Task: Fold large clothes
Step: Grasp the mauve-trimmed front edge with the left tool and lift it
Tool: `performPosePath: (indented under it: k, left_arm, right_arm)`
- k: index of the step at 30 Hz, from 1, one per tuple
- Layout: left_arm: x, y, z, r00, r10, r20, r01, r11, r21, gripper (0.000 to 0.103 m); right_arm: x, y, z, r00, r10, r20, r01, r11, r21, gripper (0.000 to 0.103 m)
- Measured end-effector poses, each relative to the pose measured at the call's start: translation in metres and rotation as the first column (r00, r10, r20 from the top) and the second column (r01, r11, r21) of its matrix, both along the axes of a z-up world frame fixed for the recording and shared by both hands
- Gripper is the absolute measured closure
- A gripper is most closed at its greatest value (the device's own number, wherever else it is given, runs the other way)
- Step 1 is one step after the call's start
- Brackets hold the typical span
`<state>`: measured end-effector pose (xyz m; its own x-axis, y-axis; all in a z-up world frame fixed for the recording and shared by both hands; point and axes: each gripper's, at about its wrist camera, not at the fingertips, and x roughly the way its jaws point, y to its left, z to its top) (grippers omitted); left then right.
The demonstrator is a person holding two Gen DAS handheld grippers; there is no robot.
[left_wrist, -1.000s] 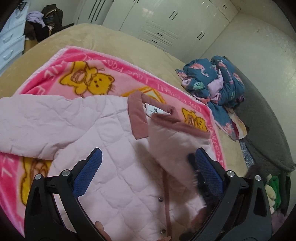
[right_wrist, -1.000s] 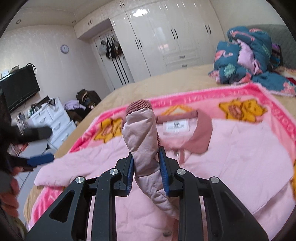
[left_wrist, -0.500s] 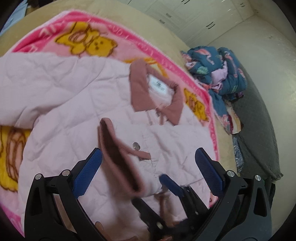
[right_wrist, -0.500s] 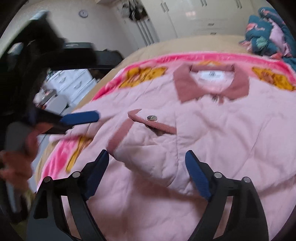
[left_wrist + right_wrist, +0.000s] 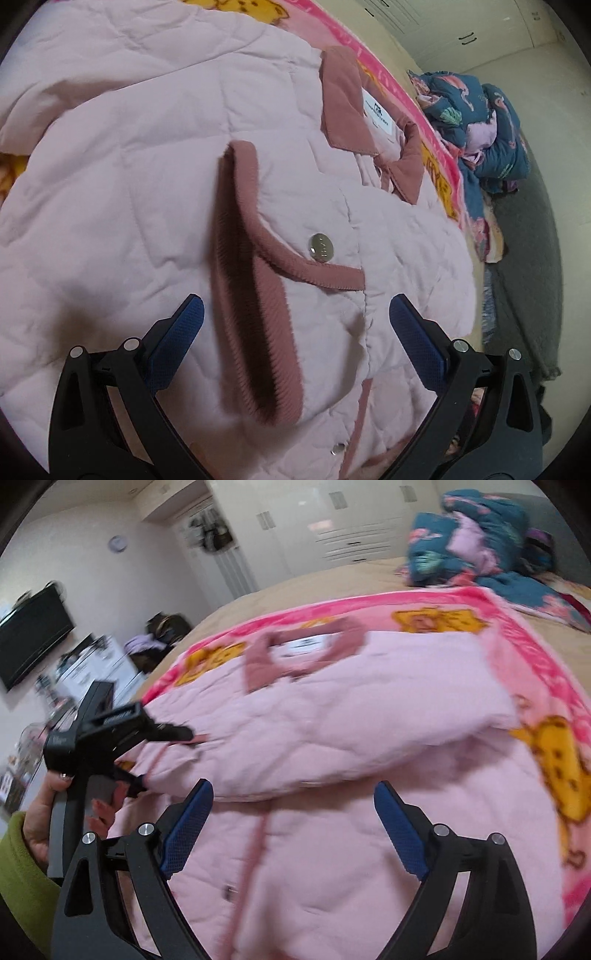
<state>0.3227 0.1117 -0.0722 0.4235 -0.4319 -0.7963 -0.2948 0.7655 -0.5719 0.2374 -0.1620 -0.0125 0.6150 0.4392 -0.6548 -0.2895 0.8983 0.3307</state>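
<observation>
A pale pink quilted jacket (image 5: 129, 192) lies front up on a pink bear-print blanket (image 5: 535, 657). Its dusty-rose collar (image 5: 343, 103) points to the far side. One sleeve is folded across the chest, and its ribbed cuff (image 5: 255, 295) with a metal snap (image 5: 321, 248) lies loose. My left gripper (image 5: 293, 306) hovers open close above that cuff, touching nothing. From the right wrist, the left gripper (image 5: 166, 757) shows at the jacket's left edge. My right gripper (image 5: 293, 789) is over the jacket's lower front, its jaws opening, with nothing pressed between them.
A bundle of dark blue patterned clothes (image 5: 472, 542) sits at the far right of the beige bed. A grey cover (image 5: 524, 258) lies along the bed's right side. A hand (image 5: 40, 823) in a green sleeve holds the left gripper. White wardrobes (image 5: 332, 524) and a wall television (image 5: 33, 635) stand behind.
My right gripper let go of the sleeve, opened wide and pulled back to the right. The sleeve now lies across the chest. My left gripper sank closer to the cuff.
</observation>
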Motion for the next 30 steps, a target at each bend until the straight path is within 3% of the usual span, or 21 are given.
performPosePath:
  k: [2, 4, 5, 7, 10, 12, 15, 18, 20, 23, 30]
  left_arm:
    - [0.003, -0.009, 0.002, 1.000, -0.017, 0.009, 0.017, 0.999, 0.035, 0.016]
    - [0.006, -0.012, 0.004, 1.000, -0.020, 0.004, 0.020, 0.997, 0.079, 0.032]
    - [0.007, -0.013, 0.006, 1.000, -0.023, 0.012, 0.022, 0.995, 0.102, 0.035]
    - [0.008, -0.017, 0.010, 0.998, -0.046, 0.038, 0.041, 0.991, 0.128, 0.062]
    - [0.012, -0.020, 0.022, 0.994, -0.076, 0.075, 0.064, 0.987, 0.146, 0.085]
    - [0.015, -0.020, 0.045, 0.985, -0.101, 0.141, 0.078, 0.985, 0.157, 0.094]
    - [0.019, -0.022, 0.086, 0.964, -0.132, 0.233, 0.081, 0.973, 0.216, 0.097]
    - [0.017, -0.021, 0.132, 0.927, -0.162, 0.338, 0.059, 0.953, 0.296, 0.097]
    - [0.016, -0.019, 0.143, 0.914, -0.184, 0.361, 0.059, 0.942, 0.332, 0.097]
    - [0.020, -0.015, 0.130, 0.925, -0.196, 0.325, 0.070, 0.930, 0.362, 0.097]
    - [0.025, 0.000, 0.067, 0.964, -0.158, 0.214, 0.053, 0.902, 0.429, 0.096]
  right_arm:
    - [0.000, -0.018, -0.001, 0.999, -0.041, 0.005, 0.041, 0.999, -0.003, 0.015]
    - [-0.002, -0.036, -0.001, 0.996, -0.084, 0.005, 0.085, 0.996, -0.007, 0.015]
    - [-0.002, -0.042, -0.001, 0.995, -0.101, 0.006, 0.101, 0.995, -0.007, 0.015]
    - [-0.003, -0.055, -0.003, 0.991, -0.132, 0.004, 0.132, 0.991, 0.001, 0.015]
    - [-0.001, -0.069, -0.005, 0.986, -0.166, -0.006, 0.166, 0.986, 0.018, 0.015]
    - [0.000, -0.076, -0.004, 0.983, -0.184, -0.006, 0.184, 0.983, 0.023, 0.015]
    - [-0.004, -0.086, 0.001, 0.974, -0.225, 0.019, 0.224, 0.974, 0.036, 0.015]
    - [-0.004, -0.093, 0.008, 0.968, -0.248, 0.042, 0.246, 0.968, 0.047, 0.015]
    - [-0.003, -0.096, 0.012, 0.964, -0.259, 0.055, 0.257, 0.966, 0.039, 0.015]
    - [0.000, -0.099, 0.017, 0.959, -0.271, 0.081, 0.271, 0.962, 0.015, 0.015]
    - [0.027, -0.090, 0.029, 0.958, -0.260, 0.118, 0.267, 0.963, -0.045, 0.015]
